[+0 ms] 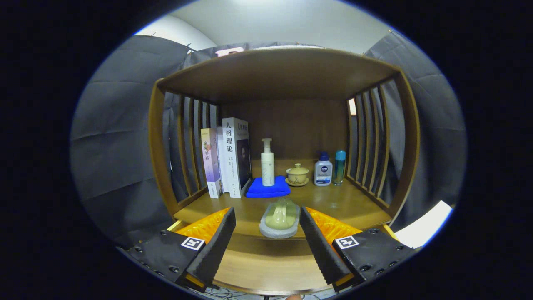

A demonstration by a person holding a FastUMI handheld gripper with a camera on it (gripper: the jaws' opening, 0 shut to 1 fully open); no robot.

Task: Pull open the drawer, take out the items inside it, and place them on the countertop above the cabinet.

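A grey oval dish [278,232] holding a pale green soap-like piece [281,214] lies on the wooden countertop [341,204], right at its front edge. My gripper [267,211] is open and wide, with the dish between the fingers. The left finger [216,241] stands clear of the dish, while the right finger [318,241] is very close beside its rim. Neither finger presses on it. Below the fingers a lower wooden ledge [266,266] runs across; I cannot tell whether it is the drawer.
Further back on the countertop stand three upright books [227,162], a white pump bottle [267,164] on a folded blue cloth [268,188], a lidded ceramic cup [297,174], a small white bottle [323,171] and a teal bottle [339,166]. Slatted sides [370,141] and a top board enclose it.
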